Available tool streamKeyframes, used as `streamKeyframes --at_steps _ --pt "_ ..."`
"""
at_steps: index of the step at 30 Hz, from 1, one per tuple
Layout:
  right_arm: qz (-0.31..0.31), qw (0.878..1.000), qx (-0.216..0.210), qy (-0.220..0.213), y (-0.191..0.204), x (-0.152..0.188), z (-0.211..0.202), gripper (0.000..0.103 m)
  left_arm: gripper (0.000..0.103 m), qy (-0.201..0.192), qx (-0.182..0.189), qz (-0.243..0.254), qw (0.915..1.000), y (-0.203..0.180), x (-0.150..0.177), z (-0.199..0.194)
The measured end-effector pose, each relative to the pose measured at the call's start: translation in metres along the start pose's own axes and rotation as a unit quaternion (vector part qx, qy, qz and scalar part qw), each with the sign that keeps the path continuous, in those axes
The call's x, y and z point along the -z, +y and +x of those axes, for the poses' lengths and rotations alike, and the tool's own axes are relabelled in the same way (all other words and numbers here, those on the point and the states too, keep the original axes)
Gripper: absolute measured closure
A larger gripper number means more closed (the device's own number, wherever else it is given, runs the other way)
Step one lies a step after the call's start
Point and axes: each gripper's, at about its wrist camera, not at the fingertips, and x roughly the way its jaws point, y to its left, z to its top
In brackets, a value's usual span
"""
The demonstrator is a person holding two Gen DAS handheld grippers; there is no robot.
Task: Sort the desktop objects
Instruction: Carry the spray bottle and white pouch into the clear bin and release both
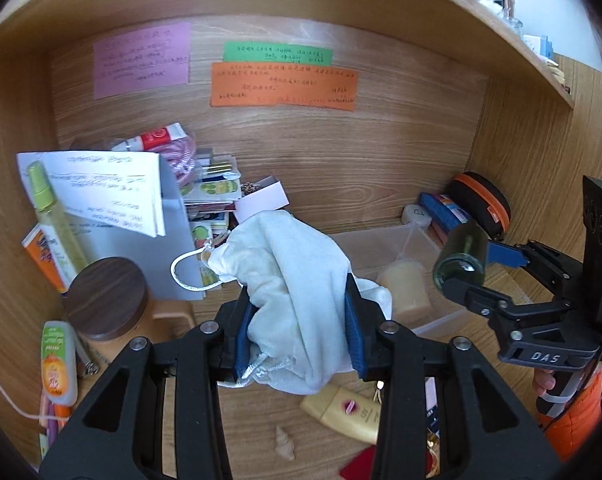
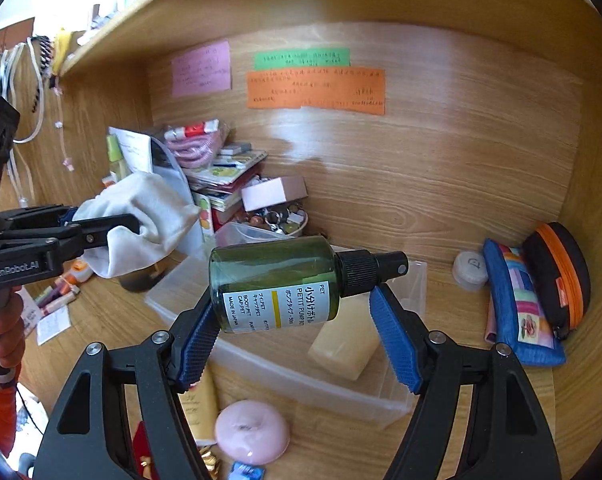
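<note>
Here the left gripper (image 1: 301, 320) is clamped fairly narrowly on a crumpled white cloth pouch (image 1: 297, 276), its blue ribbed pads (image 1: 355, 328) pressing into the fabric from both sides while the pouch bulges up and forward above the wooden desk (image 1: 261, 420). The right gripper (image 2: 297, 328) stands wider, closed on a dark green translucent plastic spray bottle (image 2: 277, 280) that lies sideways between its jaws; the left pad (image 2: 199, 340) bears on the bottle's base end and the right pad sits under the black ribbed pump cap (image 2: 365, 270), whether touching it I cannot tell. The bottle is held above a clear plastic storage bin (image 2: 301, 376) containing a pale yellow block (image 2: 343, 346). A round pink dish (image 2: 253, 432) rests on the desk near the bin's front edge, and a blue patchwork fabric pouch (image 2: 517, 308) leans at the right against a black case with an orange zip (image 2: 557, 272).
</note>
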Motion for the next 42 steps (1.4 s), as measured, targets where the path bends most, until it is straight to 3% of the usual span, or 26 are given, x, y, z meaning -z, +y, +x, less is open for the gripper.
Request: streamKeyframes --at_steps 12,21,32,42 --pt "-0.024 0.997 0.012 0.075 -0.012 -0.005 0.067 0.032 0.065 0.058 0.003 0.032 0.9978 -0.002 -0.011 0.068" --pt "-0.063 0.992 0.026 0.106 -0.012 -0.01 0.098 0.032 0.065 0.101 -0.001 0.039 0.9941 0.002 -0.011 0.115" --pt "-0.136 0.977 0.034 0.163 0.004 -0.004 0.128 0.032 0.065 0.13 0.0 0.059 0.9897 -0.005 0.0 0.142" --pt "-0.148 0.97 0.045 0.188 0.002 -0.002 0.148 0.032 0.063 0.153 -0.015 0.082 0.9846 -0.011 0.001 0.155"
